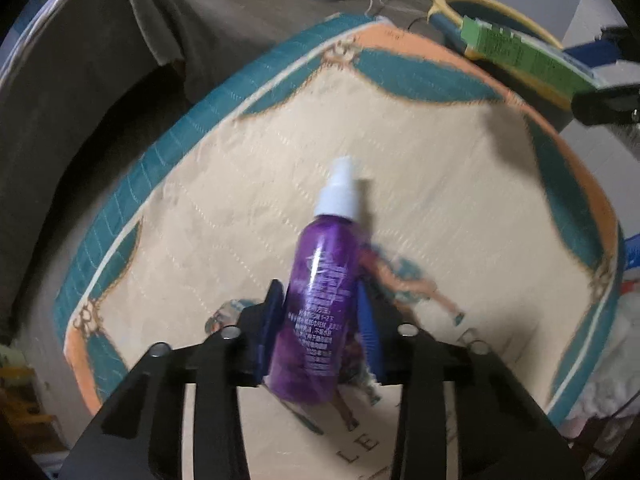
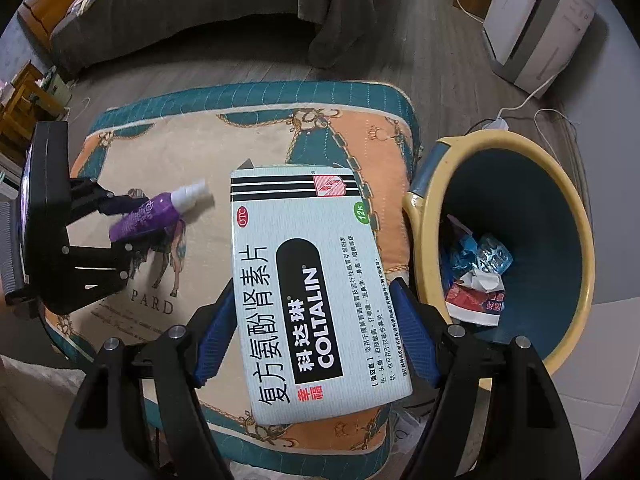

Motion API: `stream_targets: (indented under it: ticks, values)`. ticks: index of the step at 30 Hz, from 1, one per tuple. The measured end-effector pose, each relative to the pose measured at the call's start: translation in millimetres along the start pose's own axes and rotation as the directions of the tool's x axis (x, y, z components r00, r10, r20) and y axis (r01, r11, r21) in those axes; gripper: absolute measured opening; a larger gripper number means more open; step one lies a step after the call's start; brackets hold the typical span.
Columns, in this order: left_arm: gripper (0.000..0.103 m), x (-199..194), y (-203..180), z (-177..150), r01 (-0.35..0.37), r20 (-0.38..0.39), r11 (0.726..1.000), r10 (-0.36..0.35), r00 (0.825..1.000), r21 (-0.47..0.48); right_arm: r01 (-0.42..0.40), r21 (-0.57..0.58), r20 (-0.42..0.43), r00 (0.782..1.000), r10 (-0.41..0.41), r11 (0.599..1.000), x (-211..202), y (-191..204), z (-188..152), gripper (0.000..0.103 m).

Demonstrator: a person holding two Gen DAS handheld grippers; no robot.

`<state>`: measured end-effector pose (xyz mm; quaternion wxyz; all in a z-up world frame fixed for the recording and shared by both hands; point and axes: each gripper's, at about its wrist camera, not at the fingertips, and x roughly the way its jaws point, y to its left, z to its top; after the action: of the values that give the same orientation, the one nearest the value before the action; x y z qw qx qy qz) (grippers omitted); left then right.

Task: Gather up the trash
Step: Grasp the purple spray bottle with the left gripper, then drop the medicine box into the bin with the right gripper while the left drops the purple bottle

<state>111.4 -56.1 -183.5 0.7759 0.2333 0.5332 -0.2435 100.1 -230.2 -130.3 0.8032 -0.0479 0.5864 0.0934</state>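
Between the right claw's (image 2: pixel 316 340) blue pads, a medicine box (image 2: pixel 312 280) is pinched; its face reads "COLTALIN", "OTC" and "12h" among Chinese print. Just right of it stands a yellow-rimmed bin (image 2: pixel 576 216) holding crumpled wrappers and a blister pack (image 2: pixel 490 258). Over on the left, the left claw (image 1: pixel 320 320) has its pads pressed on a purple spray bottle (image 1: pixel 324 280) with a white nozzle and small white Chinese text, too blurred to read. Below lies a patterned cushion (image 2: pixel 168 148) printed with horses and the letters "PARD".
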Motion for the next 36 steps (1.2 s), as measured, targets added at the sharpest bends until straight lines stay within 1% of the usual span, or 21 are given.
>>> stream_targets:
  ticks: [5,9,12,15,16,18,22,25,30,34,36]
  values:
    - [0.033,-23,-7,12,0.012,0.066,0.999,-0.010,0.998,-0.032,0.025,-0.017,0.040,0.999,-0.024,1.000,-11,-1,-5,0.073]
    - [0.033,-54,-18,23,0.034,0.147,0.997,-0.024,0.989,-0.063,0.046,0.033,0.081,0.996,-0.049,0.998,-26,-22,-9,0.073]
    - [0.033,-79,-33,32,0.049,0.214,0.997,-0.035,0.976,-0.059,0.062,0.108,0.119,0.990,-0.075,0.992,-39,-47,-12,0.073]
    - [0.033,-100,-52,48,0.099,0.285,0.992,-0.073,0.956,-0.080,0.108,0.195,0.145,0.980,-0.137,0.975,-48,-79,-17,0.073]
    - [0.033,-106,-61,53,0.112,0.302,0.991,-0.083,0.950,-0.079,0.123,0.234,0.151,0.975,-0.161,0.964,-51,-92,-21,0.073]
    - [0.033,-108,-79,69,0.133,0.320,0.989,-0.105,0.942,-0.066,0.133,0.289,0.151,0.972,-0.183,0.948,-53,-113,-26,0.073]
    - [0.033,-99,-112,92,0.173,0.318,0.984,-0.151,0.936,-0.041,0.147,0.378,0.147,0.965,-0.215,0.914,-52,-151,-40,0.073]
    - [0.033,-85,-134,110,0.186,0.302,0.982,-0.170,0.938,-0.023,0.137,0.425,0.132,0.968,-0.211,0.895,-46,-171,-47,0.073]
    - [0.033,-60,-160,138,0.158,0.272,0.987,-0.162,0.949,0.036,0.135,0.445,0.122,0.970,-0.209,0.885,-34,-187,-50,0.073]
    - [0.034,-46,-172,158,0.131,0.267,0.990,-0.143,0.953,0.060,0.123,0.467,0.121,0.972,-0.201,0.876,-26,-192,-52,0.074]
    - [0.045,-43,-173,165,0.109,0.277,0.992,-0.122,0.953,0.062,0.112,0.475,0.128,0.973,-0.195,0.873,-24,-194,-49,0.075]
